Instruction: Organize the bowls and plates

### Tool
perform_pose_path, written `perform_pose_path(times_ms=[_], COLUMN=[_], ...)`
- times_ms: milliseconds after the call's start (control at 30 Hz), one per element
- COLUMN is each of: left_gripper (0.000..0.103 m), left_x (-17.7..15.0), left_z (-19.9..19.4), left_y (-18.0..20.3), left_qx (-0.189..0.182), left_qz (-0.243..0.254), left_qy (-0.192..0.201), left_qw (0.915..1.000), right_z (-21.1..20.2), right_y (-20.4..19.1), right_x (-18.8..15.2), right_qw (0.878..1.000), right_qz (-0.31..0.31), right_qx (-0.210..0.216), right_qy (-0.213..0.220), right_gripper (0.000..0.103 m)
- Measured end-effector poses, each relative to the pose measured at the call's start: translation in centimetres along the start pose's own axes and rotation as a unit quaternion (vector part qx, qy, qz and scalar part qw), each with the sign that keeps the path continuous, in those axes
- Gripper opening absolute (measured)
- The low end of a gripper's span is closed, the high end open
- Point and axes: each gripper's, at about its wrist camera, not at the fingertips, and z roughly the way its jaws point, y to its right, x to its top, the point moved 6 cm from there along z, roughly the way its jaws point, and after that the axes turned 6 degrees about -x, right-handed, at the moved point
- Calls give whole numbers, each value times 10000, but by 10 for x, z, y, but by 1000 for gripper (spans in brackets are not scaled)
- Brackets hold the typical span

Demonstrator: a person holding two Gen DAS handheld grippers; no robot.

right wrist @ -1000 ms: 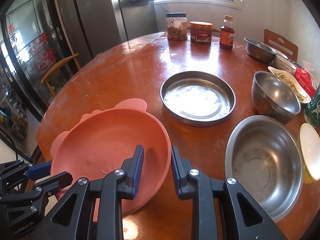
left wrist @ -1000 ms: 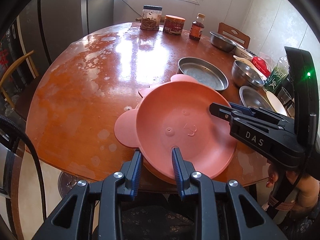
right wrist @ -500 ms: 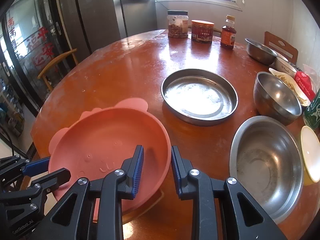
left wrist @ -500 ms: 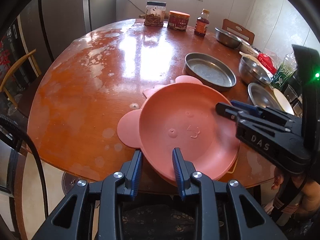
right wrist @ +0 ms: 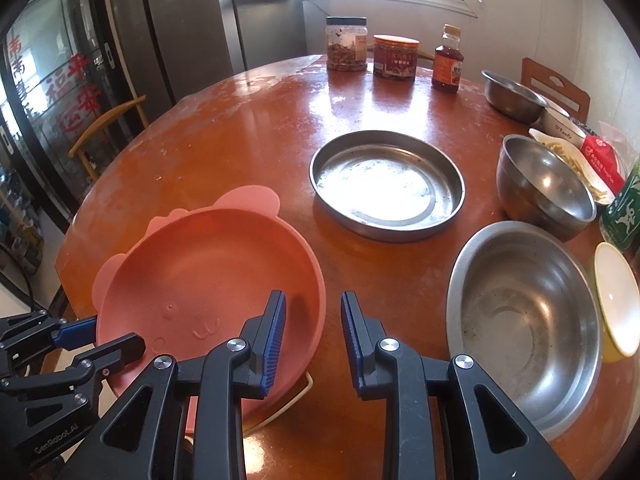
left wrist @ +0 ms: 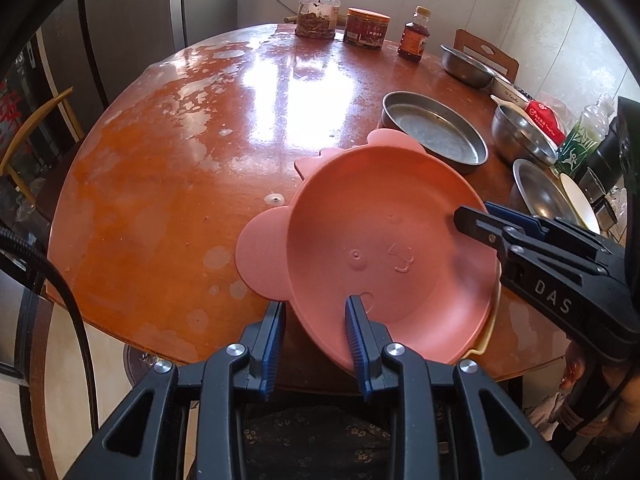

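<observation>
I grip the pink bear-faced plate (left wrist: 384, 248) at lower centre with both tongs: my left gripper (left wrist: 316, 344) and right gripper (right wrist: 312, 340) each pinch its rim. The right gripper's arm reads "DAS"; the left's reads "GenRobot.AI".

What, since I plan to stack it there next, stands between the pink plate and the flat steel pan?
Nothing visible. In the right wrist view only a strip of bare table separates the pink plate from the steel pan.

A home dining room: round wooden table (right wrist: 240, 128), food jars (right wrist: 346, 44), refrigerator (right wrist: 192, 20), chairs (right wrist: 108, 128).
</observation>
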Motion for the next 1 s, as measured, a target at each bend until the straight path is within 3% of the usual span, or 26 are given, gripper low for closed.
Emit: perform_pose_path(times_ms=[500, 600, 733, 833, 1000], left_gripper=[32, 32, 33, 35, 36], left_x=[27, 32, 44, 50, 55], left_z=[1, -12, -26, -29, -18], left_y=[-29, -30, -29, -25, -24], left_qx=[37, -85, -122, -152, -17], left_qz=[-232, -257, -213, -195, -133], left_qy=[209, 357, 545, 574, 201], left_qw=[9995, 9990, 9982, 9980, 9997], right_z=[9, 3, -8, -9, -9], right_y=[-12, -3, 13, 27, 52], right_x=[4, 9, 18, 25, 37], right_qw=[9996, 9992, 9979, 9973, 9955], right_qz=[44, 228, 492, 634, 899], right_qx=[271, 331, 395, 313, 235], right_qy=[-88, -33, 137, 173, 173], right_gripper=[36, 36, 47, 48, 54])
